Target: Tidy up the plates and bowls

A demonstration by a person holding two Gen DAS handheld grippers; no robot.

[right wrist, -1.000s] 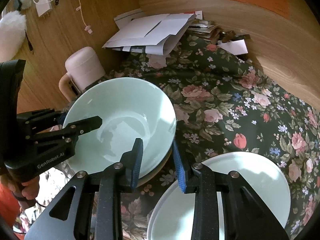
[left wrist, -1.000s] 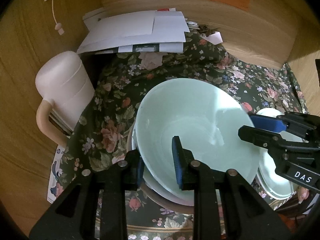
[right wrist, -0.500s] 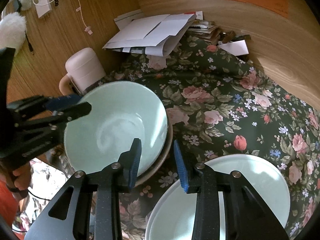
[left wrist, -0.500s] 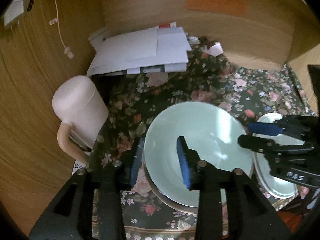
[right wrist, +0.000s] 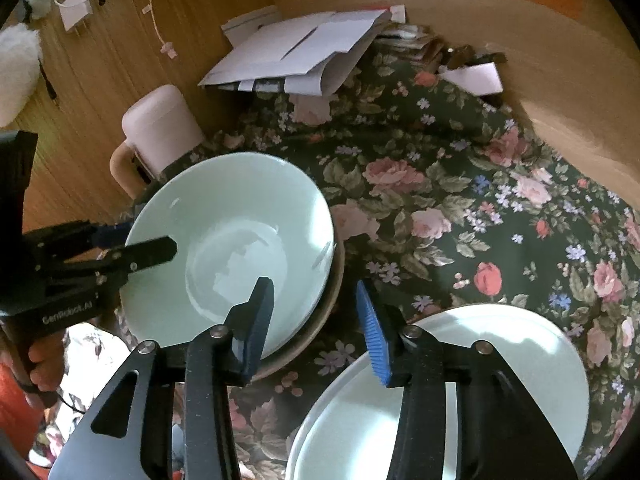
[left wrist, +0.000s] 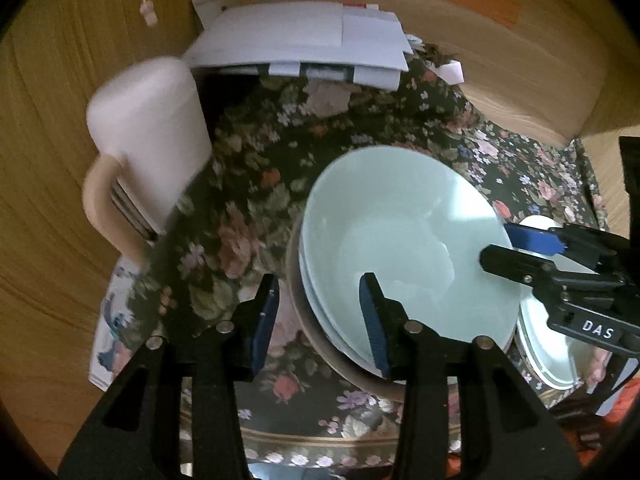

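Observation:
A pale green bowl (left wrist: 404,240) (right wrist: 240,232) rests nested on top of a bowl stack with a brownish outer rim (right wrist: 336,300), on the floral cloth. My left gripper (left wrist: 318,320) (right wrist: 132,242) straddles the bowl's left rim, one finger inside and one outside. Its jaws are opening and the pads stand off the rim. My right gripper (right wrist: 316,320) (left wrist: 516,248) straddles the opposite rim in the same way, its jaws also opening and clear of the bowl. A stack of pale plates (right wrist: 500,360) (left wrist: 548,360) lies just right of the bowls.
A pink lidded mug (left wrist: 148,140) (right wrist: 160,128) stands left of the bowls. Loose white papers (left wrist: 300,40) (right wrist: 300,48) lie at the back against the wooden wall. The floral cloth (right wrist: 460,200) stretches to the right. A person's hand (right wrist: 36,360) holds the left gripper.
Both grippers' jaws have widened and let go of the bowl's rim. The bowl has sunk from a tilted, lifted pose and now sits level in the stack.

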